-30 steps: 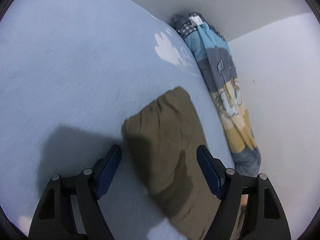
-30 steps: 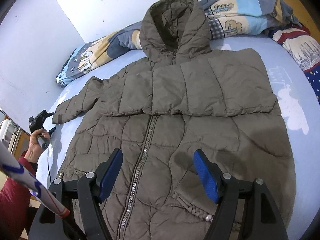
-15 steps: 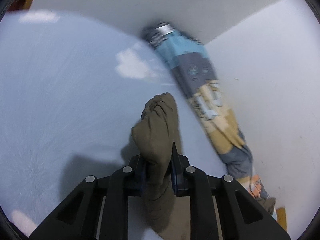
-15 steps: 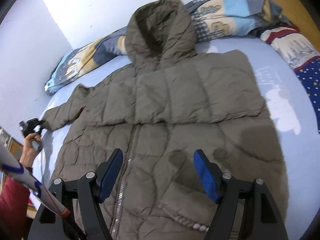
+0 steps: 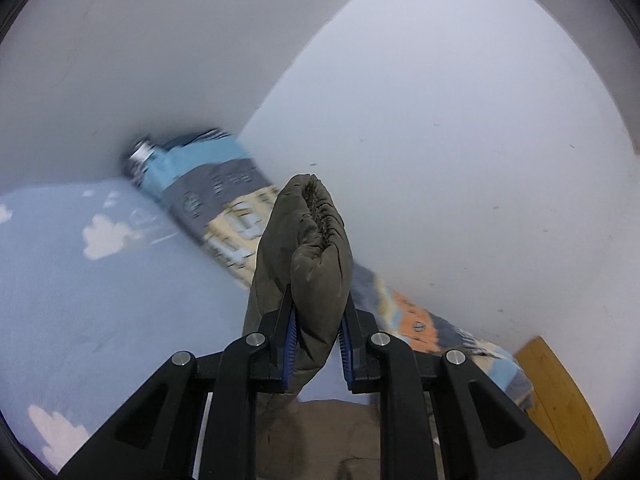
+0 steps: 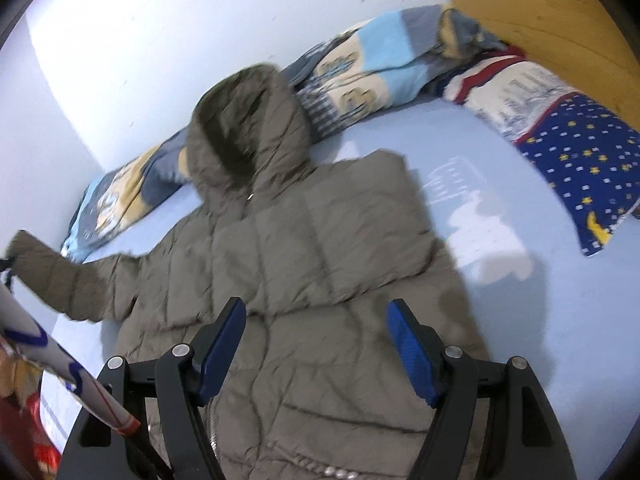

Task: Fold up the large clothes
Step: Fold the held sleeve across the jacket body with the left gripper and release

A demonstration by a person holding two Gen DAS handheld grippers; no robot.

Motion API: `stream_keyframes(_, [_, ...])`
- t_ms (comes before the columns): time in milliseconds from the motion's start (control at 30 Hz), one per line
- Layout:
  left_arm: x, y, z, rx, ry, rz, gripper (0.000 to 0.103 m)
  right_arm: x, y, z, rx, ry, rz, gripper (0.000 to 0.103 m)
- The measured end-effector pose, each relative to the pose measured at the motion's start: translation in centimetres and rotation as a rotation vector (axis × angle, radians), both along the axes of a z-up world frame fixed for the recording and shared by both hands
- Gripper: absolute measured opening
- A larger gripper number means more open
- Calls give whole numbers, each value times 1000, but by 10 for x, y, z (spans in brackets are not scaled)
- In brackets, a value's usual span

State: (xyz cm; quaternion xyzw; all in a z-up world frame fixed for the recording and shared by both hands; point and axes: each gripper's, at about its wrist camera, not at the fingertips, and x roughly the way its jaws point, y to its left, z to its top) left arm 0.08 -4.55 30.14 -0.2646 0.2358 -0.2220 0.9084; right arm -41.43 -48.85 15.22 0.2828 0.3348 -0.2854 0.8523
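An olive-brown hooded puffer jacket (image 6: 312, 264) lies front up on the light blue bed sheet (image 6: 500, 184), hood toward the wall. Its left sleeve (image 6: 60, 276) is raised off the bed at the picture's left edge. In the left wrist view my left gripper (image 5: 318, 332) is shut on that sleeve's cuff (image 5: 316, 248), which sticks up between the blue pads. My right gripper (image 6: 316, 344) hovers open over the jacket's lower front, with nothing between its fingers.
A rolled patterned blanket (image 6: 360, 68) runs along the white wall behind the hood. A star-print pillow (image 6: 576, 152) lies at the right by the wooden headboard (image 6: 540, 8). A white striped pole (image 6: 60, 364) crosses the lower left, above something red.
My left gripper closed on the sleeve cuff and lifted it off the bed, rolling as it rose. The right gripper stayed open and drifted over the jacket's front.
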Motion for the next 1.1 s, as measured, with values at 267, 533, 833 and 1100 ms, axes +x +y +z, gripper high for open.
stream_keyframes(267, [-60,-105,50,98,-66,-185,17,-19,-12,27,-72,-65,-62,78])
stream_keyframes(533, [-120,-219,41,152,-60,-364,17,-39,-22,37,-73,-107,-112,78])
stream_keyframes(833, [-183,-337,-39,234,38,-548,17,-60,-33,45,-65,-142,-153,78])
stream_keyframes(1100, [-223,-399,-156,457,156,-677,18,-66,-40,45,-57,-145,-159,78])
